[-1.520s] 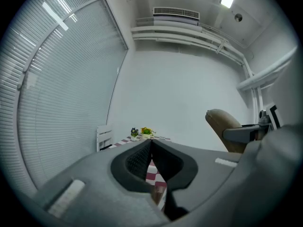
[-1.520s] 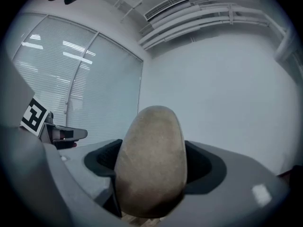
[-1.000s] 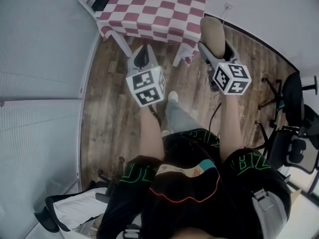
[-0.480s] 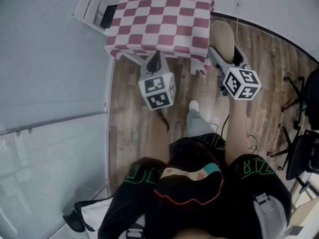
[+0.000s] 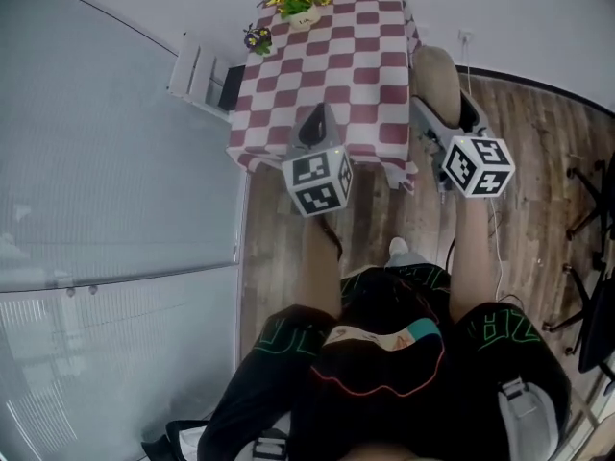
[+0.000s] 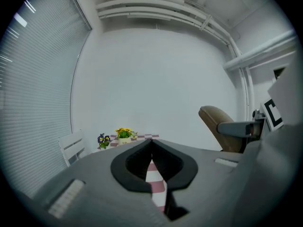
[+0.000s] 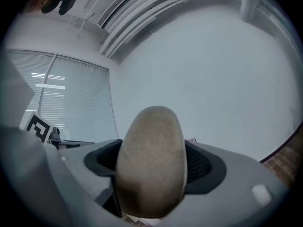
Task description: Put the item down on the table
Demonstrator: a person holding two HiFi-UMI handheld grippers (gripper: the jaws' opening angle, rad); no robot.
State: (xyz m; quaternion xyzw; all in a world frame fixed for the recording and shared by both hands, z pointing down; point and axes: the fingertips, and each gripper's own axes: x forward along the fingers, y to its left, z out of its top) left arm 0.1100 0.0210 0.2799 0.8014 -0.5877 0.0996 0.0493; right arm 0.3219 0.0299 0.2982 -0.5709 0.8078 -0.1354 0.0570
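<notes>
The checked table (image 5: 332, 60) has drawn nearer and now fills the upper centre of the head view. The right gripper (image 5: 440, 113) clamps the brown oval item (image 7: 151, 160), carried by the table's right edge, likely for setting down. The left gripper (image 6: 151, 162) is pinched together and empty.

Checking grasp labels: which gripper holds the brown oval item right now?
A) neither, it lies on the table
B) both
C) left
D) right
D: in the right gripper view, the brown oval item sits clamped between the jaws of the right gripper. In the left gripper view, the left gripper has its jaws together with nothing between them.
</notes>
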